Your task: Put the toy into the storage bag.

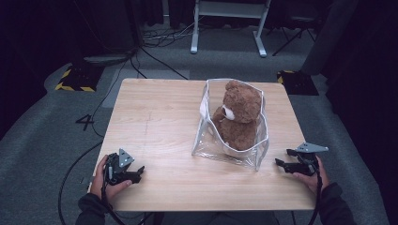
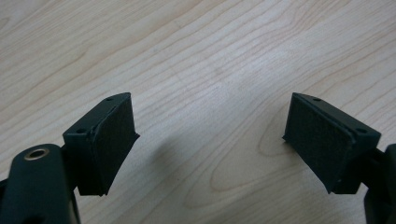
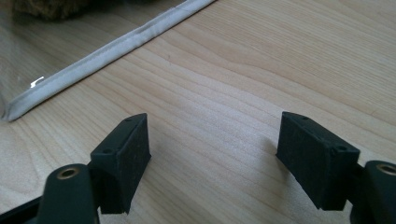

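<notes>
Table [image 1: 159, 122]: light wood, seen from above, dark floor all around.
Clear bag [image 1: 260, 145]: stands at about 3 o'clock from the table's middle, toward the right half; transparent walls, pale trim along the edges, mouth open upward.
Teddy bear [image 1: 239, 119]: brown, sits upright inside the clear bag, head above the bag's rim, pale muzzle turned toward 9 o'clock.
Left gripper [image 1: 139, 174]: at 7 o'clock on the table, near the front edge, held in a hand [image 1: 105, 180]; jaws spread wide with bare wood between them, nothing held; well apart from the bag.
Right gripper [image 1: 281, 157]: at 4 o'clock, near the table's right front corner, jaws pointing toward 9 o'clock at the bag's lower corner; spread apart, nothing between the pads.
Bag trim [image 3: 107, 51]: in the right gripper view, runs slantwise at 11 o'clock from the jaws, near but not touching.
</notes>
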Demonstrator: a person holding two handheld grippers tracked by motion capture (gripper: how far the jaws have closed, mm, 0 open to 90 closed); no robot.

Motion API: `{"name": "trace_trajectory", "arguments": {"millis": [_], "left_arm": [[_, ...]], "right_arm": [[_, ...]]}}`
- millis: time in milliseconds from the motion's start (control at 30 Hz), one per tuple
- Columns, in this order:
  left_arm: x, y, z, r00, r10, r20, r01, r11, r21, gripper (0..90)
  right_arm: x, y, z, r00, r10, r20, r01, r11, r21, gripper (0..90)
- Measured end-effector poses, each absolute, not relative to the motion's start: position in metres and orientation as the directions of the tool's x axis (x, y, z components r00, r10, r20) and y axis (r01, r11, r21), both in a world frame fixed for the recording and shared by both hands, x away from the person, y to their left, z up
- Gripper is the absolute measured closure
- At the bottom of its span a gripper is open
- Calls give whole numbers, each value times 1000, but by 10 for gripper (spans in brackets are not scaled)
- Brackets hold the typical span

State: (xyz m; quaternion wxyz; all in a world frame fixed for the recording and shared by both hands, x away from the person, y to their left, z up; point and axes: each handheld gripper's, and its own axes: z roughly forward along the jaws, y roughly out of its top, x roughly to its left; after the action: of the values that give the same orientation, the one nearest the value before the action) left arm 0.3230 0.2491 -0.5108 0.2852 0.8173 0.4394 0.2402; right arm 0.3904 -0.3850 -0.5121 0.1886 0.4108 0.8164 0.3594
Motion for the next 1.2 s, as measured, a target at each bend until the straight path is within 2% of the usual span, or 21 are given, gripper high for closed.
{"name": "trace_trajectory", "arguments": {"millis": [200, 267, 333, 367, 533, 1200], "left_arm": [[316, 263, -516, 461, 885, 59, 607, -363, 707, 160], [315, 265, -516, 447, 892, 62, 611, -355, 707, 160], [313, 270, -517, 432, 901, 28, 631, -325, 704, 160], [313, 276, -517, 417, 908, -31, 665, -282, 691, 160], [310, 282, -517, 380, 924, -29, 676, -256, 691, 156], [309, 282, -517, 379, 925, -30, 676, -254, 691, 156]], "right_arm": [[390, -385, -512, -592, 806, -12, 535, 404, 742, 253], [390, -385, -512, -592, 806, -12, 535, 404, 742, 253], [390, -385, -512, -592, 806, -12, 535, 404, 742, 253], [390, -385, -512, -592, 806, -13, 535, 404, 742, 253], [390, -385, -512, -592, 806, -13, 534, 405, 742, 253], [390, -385, -512, -593, 805, -13, 533, 404, 743, 253]]}}
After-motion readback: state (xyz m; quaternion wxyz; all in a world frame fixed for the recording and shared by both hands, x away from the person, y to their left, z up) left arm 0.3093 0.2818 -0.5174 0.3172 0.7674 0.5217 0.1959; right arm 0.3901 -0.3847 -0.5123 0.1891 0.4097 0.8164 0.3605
